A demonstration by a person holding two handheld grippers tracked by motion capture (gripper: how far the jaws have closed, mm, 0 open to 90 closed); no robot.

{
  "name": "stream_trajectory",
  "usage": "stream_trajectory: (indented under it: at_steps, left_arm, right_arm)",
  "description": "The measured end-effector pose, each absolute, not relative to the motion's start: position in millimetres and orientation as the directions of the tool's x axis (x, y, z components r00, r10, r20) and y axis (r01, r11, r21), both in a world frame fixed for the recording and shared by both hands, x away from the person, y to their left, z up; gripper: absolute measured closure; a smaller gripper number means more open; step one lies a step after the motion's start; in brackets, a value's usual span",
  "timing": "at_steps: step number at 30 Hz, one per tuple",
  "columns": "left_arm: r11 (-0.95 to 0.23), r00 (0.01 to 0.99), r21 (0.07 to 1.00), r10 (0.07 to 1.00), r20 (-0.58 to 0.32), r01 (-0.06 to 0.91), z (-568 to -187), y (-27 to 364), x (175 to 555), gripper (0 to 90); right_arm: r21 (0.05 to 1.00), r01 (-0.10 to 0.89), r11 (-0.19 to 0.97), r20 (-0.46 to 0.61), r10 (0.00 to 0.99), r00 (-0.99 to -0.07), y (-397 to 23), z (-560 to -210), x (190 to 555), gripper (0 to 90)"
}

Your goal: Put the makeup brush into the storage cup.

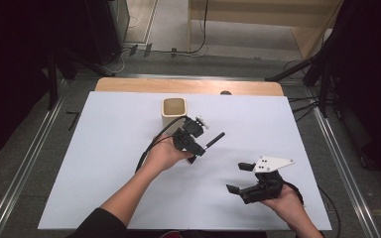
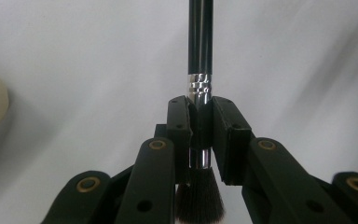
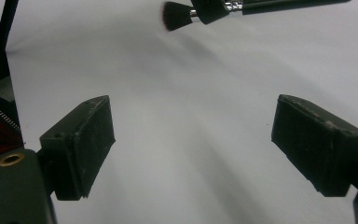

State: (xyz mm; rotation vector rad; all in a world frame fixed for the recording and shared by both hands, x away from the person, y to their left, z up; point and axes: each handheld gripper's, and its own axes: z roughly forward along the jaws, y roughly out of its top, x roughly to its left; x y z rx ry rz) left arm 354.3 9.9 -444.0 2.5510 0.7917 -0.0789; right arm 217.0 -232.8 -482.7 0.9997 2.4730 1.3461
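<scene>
Two black jaws of the left gripper (image 1: 199, 147) are clamping a makeup brush (image 2: 200, 70) at its silver ferrule, holding it above the white table (image 1: 104, 163) just in front of the beige cup (image 1: 173, 113). Its dark bristles are pointing back toward the hand and its black handle is sticking outward. Well apart, the right gripper (image 1: 239, 177) is resting low over the table with its jaws spread wide around nothing.
</scene>
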Motion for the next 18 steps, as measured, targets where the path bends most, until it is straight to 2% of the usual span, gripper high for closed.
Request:
stream_trajectory:
  at_steps: [18]
  left_arm:
    - [-0.683,0.856,0.528,0.472,-0.209,0.505,-428,49,329,78.9]
  right_arm:
    - [0.799,0.473,0.371,0.172,0.612,-0.772,-230,-482,217,14.2]
